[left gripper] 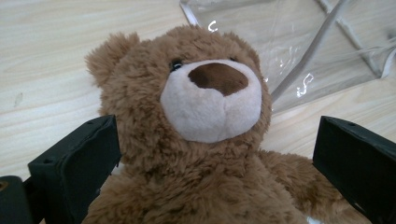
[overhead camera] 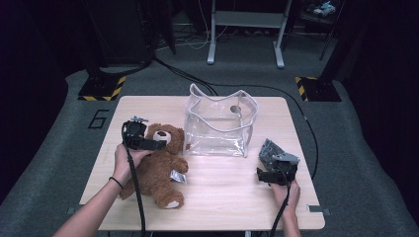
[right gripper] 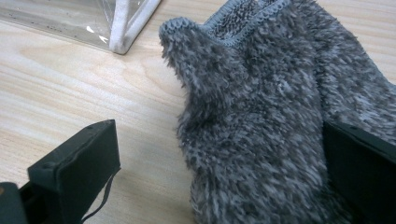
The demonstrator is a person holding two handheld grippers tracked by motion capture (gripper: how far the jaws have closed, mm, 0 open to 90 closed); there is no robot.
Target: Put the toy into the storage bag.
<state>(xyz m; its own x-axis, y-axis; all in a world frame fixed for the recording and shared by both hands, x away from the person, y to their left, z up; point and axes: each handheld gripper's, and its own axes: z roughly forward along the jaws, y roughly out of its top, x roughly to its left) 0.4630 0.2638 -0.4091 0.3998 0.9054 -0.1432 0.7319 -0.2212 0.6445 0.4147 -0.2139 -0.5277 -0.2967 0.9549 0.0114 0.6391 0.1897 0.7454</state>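
**Both grippers poised over soft goods beside a clear bag**

High view: one brown teddy bear (overhead camera: 157, 168) lies on its back at the left of the table (overhead camera: 222, 192), its head just beside one clear plastic bag (overhead camera: 220, 126) that stands upright mid-table. The left gripper (overhead camera: 155, 144) hovers at the bear's head and chest. At the right, the right gripper (overhead camera: 264, 173) sits at the near edge of one grey fluffy cloth (overhead camera: 269, 150), which lies near the bag's right corner. Two grippers, one per hand.

Left gripper view: the fingers (left gripper: 77, 163) stand wide apart, one on each side of the bear's (left gripper: 205, 140) neck and upper body, closed on nothing. The plush looks light and squashy, so it should compress and not slip; the chest just under the muzzle, where the stuffing is thickest, seems the best place to pinch. The bag's clear wall (left gripper: 289, 42) shows behind the head.

Right gripper view: the fingers (right gripper: 79, 168) are likewise spread, the cloth (right gripper: 261, 140) lying between them, pressed near the right one but not clamped. It appears limp, light and shaggy; taking a bunched fold in its middle would likely hold better than a loose hem. A bag corner (right gripper: 126, 28) rests on the table nearby.
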